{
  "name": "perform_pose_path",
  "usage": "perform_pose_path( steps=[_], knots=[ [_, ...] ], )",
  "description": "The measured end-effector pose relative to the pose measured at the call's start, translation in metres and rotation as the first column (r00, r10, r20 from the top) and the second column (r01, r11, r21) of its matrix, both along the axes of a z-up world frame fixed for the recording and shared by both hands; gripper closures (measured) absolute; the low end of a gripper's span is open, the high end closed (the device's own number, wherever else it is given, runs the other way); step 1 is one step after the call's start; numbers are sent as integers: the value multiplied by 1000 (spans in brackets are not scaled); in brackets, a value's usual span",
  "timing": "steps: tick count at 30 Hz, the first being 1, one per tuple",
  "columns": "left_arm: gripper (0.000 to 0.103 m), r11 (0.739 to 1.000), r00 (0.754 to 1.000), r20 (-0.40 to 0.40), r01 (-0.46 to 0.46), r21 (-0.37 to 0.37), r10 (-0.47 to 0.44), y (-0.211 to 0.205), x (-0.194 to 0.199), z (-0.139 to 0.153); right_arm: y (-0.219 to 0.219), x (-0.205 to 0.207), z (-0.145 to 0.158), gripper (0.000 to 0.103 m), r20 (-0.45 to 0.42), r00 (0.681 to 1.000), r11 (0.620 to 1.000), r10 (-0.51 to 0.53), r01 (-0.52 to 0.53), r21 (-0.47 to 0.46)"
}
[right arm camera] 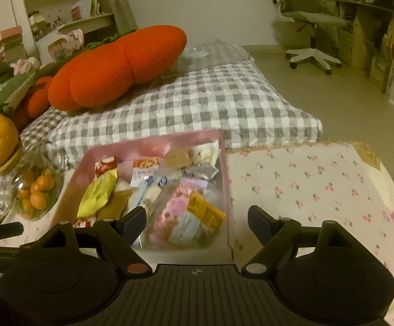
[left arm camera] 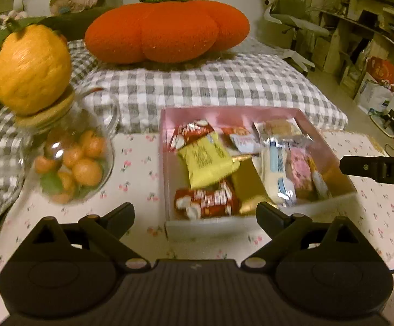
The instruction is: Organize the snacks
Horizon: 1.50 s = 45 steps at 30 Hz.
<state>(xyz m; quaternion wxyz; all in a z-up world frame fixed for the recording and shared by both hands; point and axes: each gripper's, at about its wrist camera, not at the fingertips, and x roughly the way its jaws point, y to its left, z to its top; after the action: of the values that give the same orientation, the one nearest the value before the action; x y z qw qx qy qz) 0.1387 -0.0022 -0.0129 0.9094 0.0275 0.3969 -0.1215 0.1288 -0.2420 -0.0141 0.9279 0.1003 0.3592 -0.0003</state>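
A pink box [left arm camera: 169, 146] [right arm camera: 225, 163] stands on the cherry-print tablecloth, filled with several wrapped snacks. Among them are a yellow packet [left arm camera: 206, 163] [right arm camera: 97, 197], red packets [left arm camera: 205, 203], a gold packet [left arm camera: 247, 187] and a pink packet [left arm camera: 300, 174] [right arm camera: 175, 203]. My left gripper [left arm camera: 195, 212] hovers open at the box's near edge, nothing between its fingers. My right gripper [right arm camera: 197, 218] is open above the box's near right corner, holding nothing. One of its black fingers [left arm camera: 359, 167] shows at the right of the left wrist view.
A glass jar [left arm camera: 72, 163] [right arm camera: 35, 190] of small oranges with a large orange fruit [left arm camera: 31, 68] on its lid stands left of the box. Behind are a grey checked cushion [left arm camera: 210, 87], an orange pumpkin pillow [left arm camera: 167, 30], an office chair [right arm camera: 311, 19] and shelves.
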Motion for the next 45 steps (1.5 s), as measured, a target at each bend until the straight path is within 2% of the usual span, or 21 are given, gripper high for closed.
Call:
perform_pose_path(
  steps=[9,14,18,21,24,30,37,45],
  knots=[
    [3,999,999,-23,-41,18,41,11,-37,4,10,-40,5,19,-17,1000,1000,-4,4,-23],
    [1,995,996,-48,-74,71,78,12,-59,12,21,-64,13,19,-58,998,998,-29,26,-59],
    [0,990,995,-35,-92,102,96,12,-78,20,20,-82,18,19,-105,992,998,-67,66,-14],
    [0,992,997,-21,-75,106,78,11,-88,28,22,-92,21,19,-121,991,998,-55,56,1],
    [0,988,996,12,-87,128,86,11,-98,34,27,-103,26,19,-112,993,998,-45,40,-41],
    [0,983,993,8,-118,139,118,13,-111,43,39,-121,37,15,-100,994,994,-43,32,-108],
    [0,984,987,-48,-148,103,154,20,-115,45,52,-139,51,14,-39,999,990,2,-8,-143],
    [0,980,987,-13,-155,122,157,13,-120,48,58,-142,52,14,-31,999,990,30,-34,-136]
  ],
)
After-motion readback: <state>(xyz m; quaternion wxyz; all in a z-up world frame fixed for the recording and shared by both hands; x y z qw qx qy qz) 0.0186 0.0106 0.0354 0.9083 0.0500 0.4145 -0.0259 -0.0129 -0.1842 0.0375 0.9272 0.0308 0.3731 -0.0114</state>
